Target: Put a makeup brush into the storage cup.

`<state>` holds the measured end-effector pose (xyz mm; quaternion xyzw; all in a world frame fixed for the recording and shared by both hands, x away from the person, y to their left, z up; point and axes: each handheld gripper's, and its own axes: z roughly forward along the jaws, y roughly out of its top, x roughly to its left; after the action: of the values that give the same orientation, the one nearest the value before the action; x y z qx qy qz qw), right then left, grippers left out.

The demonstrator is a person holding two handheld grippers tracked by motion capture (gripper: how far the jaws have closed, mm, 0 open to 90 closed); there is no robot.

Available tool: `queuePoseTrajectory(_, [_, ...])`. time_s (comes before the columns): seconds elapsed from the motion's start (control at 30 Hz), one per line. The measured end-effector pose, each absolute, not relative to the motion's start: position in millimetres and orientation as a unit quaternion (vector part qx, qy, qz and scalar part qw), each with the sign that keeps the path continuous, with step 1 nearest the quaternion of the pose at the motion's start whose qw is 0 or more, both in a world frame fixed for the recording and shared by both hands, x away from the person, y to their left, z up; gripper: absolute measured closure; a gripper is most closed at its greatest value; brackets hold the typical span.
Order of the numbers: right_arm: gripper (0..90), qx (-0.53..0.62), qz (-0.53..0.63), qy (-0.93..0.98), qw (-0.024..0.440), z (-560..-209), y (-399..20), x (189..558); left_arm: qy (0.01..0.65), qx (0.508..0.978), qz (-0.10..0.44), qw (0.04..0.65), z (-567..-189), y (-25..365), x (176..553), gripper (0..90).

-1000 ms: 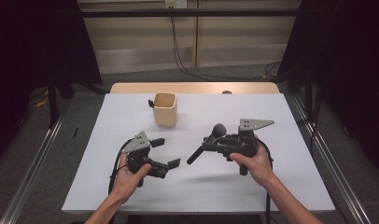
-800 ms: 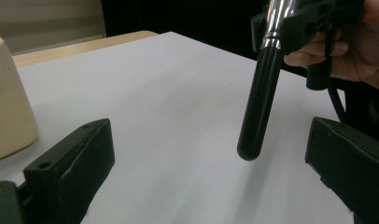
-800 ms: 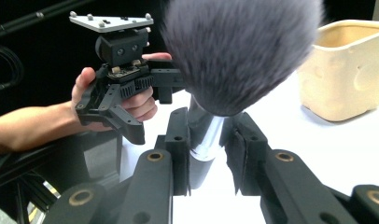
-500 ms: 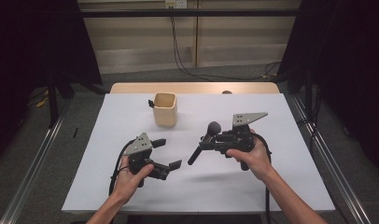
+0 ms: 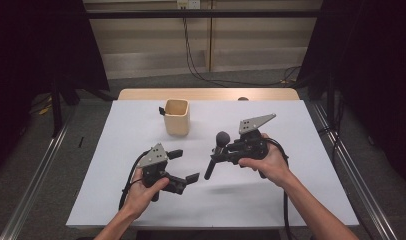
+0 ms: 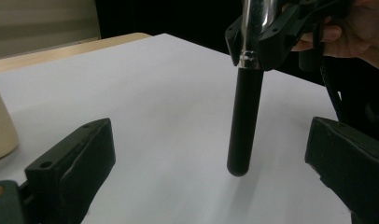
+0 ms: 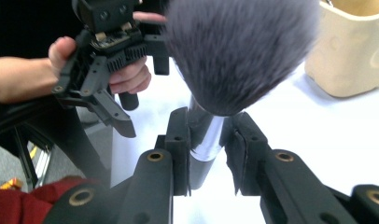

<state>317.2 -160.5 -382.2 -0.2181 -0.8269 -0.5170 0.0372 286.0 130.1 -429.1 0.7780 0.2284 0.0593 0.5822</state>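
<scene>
A makeup brush (image 5: 215, 156) with a dark fluffy head, silver ferrule and black handle hangs tilted above the white table, head uppermost. My right gripper (image 5: 219, 153) is shut on its ferrule; in the right gripper view both pads (image 7: 182, 154) press the ferrule (image 7: 206, 137) below the bristles (image 7: 239, 51). My left gripper (image 5: 185, 166) stands open low over the table, to the left of the brush. In the left gripper view the handle (image 6: 245, 121) hangs between its wide jaws without touching them. A beige cup (image 5: 177, 117) stands upright farther back.
The white tabletop (image 5: 301, 200) has bare room on all sides of the hands. A wooden strip (image 5: 206, 94) runs along its far edge. Cables trail from both grippers toward the person. The cup (image 7: 351, 51) is near the brush head in the right gripper view.
My right gripper has risen a little and shifted left toward the cup with the brush still in it. The left gripper has stayed where it was.
</scene>
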Motion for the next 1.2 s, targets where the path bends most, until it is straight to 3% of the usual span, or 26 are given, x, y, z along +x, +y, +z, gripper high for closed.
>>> queuePoseTrajectory(0.43, [72.0, -0.212, -0.452, -0.865, 0.038, -375, -147, 327, 0.221, 0.787, 0.078, 0.571, -430, 117, 290, 3.2])
queuePoseTrajectory(0.83, [71.9, -0.214, -0.438, -0.872, 0.038, -371, -143, 329, 0.209, 0.780, 0.044, 0.589, -430, 100, 292, 1.8])
queuePoseTrajectory(1.0, [72.0, -0.213, -0.435, -0.874, 0.039, -371, -142, 329, 0.205, 0.789, 0.042, 0.578, -433, 92, 294, 6.1])
queuePoseTrajectory(1.2, [72.0, -0.211, -0.438, -0.873, 0.039, -370, -140, 329, 0.197, 0.789, 0.045, 0.580, -434, 86, 295, 23.8])
